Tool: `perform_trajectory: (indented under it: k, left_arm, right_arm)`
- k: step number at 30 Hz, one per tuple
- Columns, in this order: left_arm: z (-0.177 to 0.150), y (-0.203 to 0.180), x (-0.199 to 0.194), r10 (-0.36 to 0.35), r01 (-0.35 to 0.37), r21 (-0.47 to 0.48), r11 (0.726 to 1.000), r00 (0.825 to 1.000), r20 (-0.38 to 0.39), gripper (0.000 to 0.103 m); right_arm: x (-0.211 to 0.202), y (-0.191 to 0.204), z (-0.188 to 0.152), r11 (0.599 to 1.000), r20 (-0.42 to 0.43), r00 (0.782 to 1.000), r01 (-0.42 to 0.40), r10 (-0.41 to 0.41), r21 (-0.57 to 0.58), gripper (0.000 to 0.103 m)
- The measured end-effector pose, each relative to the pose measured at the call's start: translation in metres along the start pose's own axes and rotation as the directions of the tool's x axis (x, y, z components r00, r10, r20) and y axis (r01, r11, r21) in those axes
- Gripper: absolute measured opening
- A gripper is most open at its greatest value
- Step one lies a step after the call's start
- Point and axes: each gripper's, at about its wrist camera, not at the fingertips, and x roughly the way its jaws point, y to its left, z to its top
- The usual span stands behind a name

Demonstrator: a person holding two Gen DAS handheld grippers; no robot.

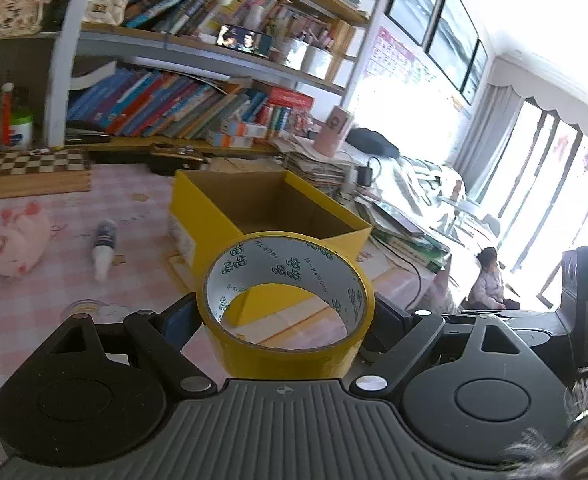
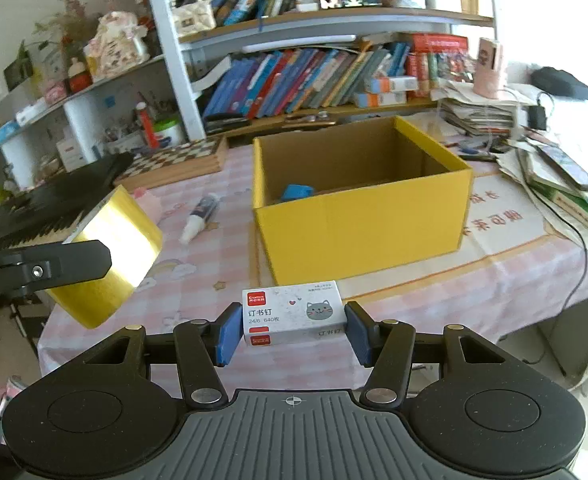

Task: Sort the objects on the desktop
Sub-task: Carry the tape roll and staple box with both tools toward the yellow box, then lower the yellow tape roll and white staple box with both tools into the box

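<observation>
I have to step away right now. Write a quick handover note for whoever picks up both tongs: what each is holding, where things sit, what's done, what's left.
Left tongs: shut on the yellow tape roll, held above the table near the yellow box.
Right tongs: shut on the staple box, in front of the yellow box.
Done: one blue item already lies inside the box.
Left: drop the tape and staples in, probably next. The small bottle and pink pig toy lie on the checked tablecloth left of the box.
</observation>
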Motion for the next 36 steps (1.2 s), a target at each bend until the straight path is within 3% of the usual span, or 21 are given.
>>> perform_trajectory:
  k: [19, 36]
  left_arm:
    - [0.015, -0.046, 0.058, -0.064, 0.065, 0.029, 0.997, 0.997, -0.036, 0.087]
    - [0.016, -0.067, 0.091, 0.004, -0.004, -0.019, 1.0, 0.999, -0.034, 0.087]
  right_arm:
    - [0.001, -0.06, 0.012, 0.999, -0.023, 0.999, 0.024, -0.023, 0.03, 0.055]
    - [0.025, -0.09, 0.034, 0.995, -0.074, 0.996, -0.062, 0.057, -0.075, 0.055]
